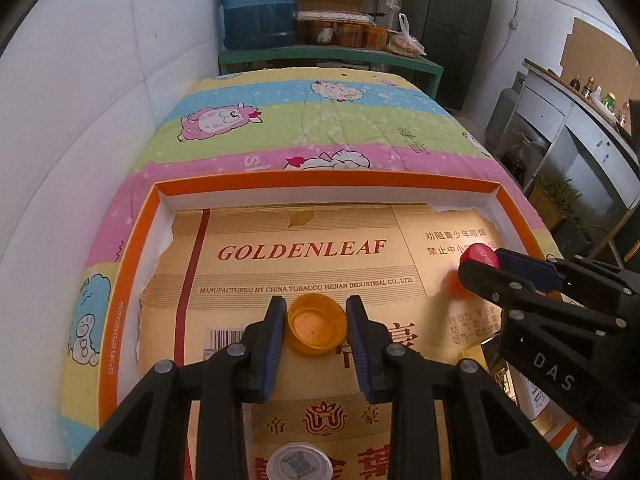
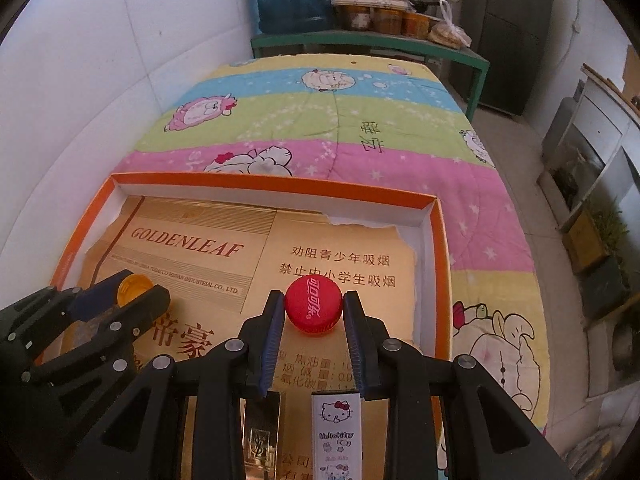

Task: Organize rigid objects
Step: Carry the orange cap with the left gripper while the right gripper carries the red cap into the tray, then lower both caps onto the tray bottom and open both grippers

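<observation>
- Over the orange-rimmed tray [image 1: 132, 240], seen from the left wrist: the cardboard liner [image 1: 304, 276] reads "GOLDENLEAF" and "MANUFACTURED BY CHINA TOBACCO HENAN INDUSTRIAL CO., LTD.", with a barcode and Chinese characters nearer the camera.
- The left gripper [image 1: 317, 330] pinches an orange bottle cap [image 1: 317, 325], hollow side up, both blue pads against its sides, above the liner.
- To the right, the right gripper [image 1: 490, 258], marked "DAS", clamps a red cap [image 1: 478, 252].
- A white lid [image 1: 299, 462] with a QR code lies at the bottom edge.
- From the right wrist: the right gripper [image 2: 314, 312] squeezes the red cap [image 2: 314, 309], which bears white Coca-Cola script in Chinese, over the liner's right part.
- Below it stand a "Hello Kitty" box [image 2: 337, 436] and a gold box [image 2: 262, 440] with a YSL logo.
- At left, the left gripper [image 2: 134, 284] holds the orange cap [image 2: 132, 287].
</observation>
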